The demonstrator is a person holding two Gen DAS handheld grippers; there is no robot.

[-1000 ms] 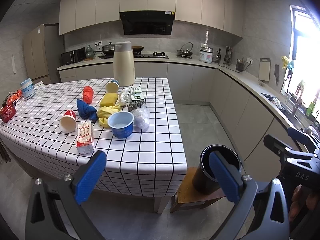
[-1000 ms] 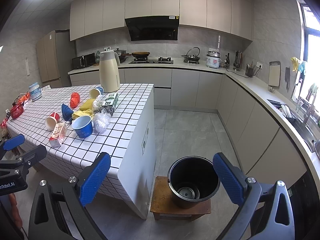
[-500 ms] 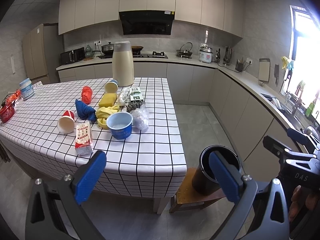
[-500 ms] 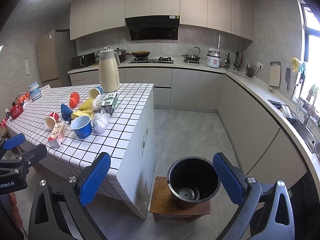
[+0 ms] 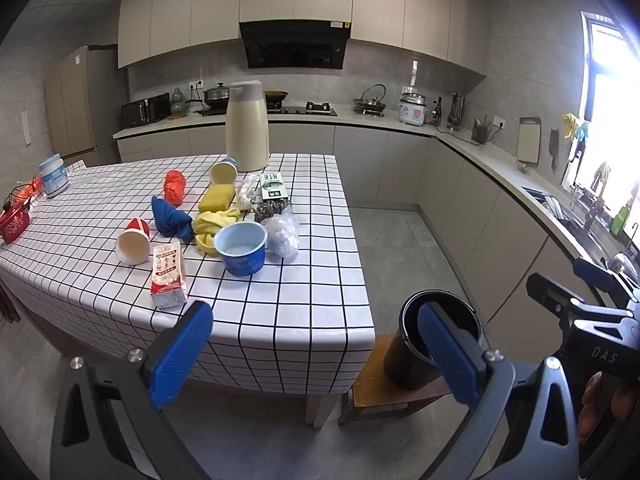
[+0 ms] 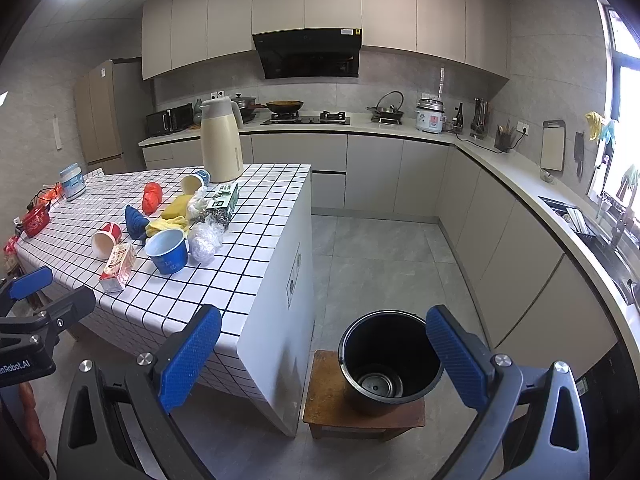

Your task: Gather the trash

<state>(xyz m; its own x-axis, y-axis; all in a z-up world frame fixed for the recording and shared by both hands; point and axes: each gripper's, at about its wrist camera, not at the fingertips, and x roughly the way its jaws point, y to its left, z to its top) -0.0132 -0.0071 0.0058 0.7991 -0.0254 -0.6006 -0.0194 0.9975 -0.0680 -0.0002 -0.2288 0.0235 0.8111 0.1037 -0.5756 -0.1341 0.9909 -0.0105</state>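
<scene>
A checked table (image 5: 280, 304) holds trash: a red-white milk carton (image 5: 168, 274), a tipped red paper cup (image 5: 133, 241), a blue bowl (image 5: 241, 248), a clear plastic wad (image 5: 283, 232), a green box (image 5: 273, 187) and a red crumpled piece (image 5: 175, 187). A black bin (image 6: 390, 360) stands on a low wooden stool (image 6: 328, 404) right of the table. My left gripper (image 5: 316, 354) is open and empty before the table's near edge. My right gripper (image 6: 324, 356) is open and empty, in front of the bin.
A cream thermos jug (image 5: 246, 126), blue cloth (image 5: 170, 216), yellow sponge (image 5: 217, 197) and yellow cloth (image 5: 214, 222) also sit on the table. A red basket (image 5: 14, 222) and white jar (image 5: 54, 174) are at its left end. Counters run along the back and right.
Both views have shifted only slightly; the left gripper has drifted a little. Both grippers stay open and empty.
</scene>
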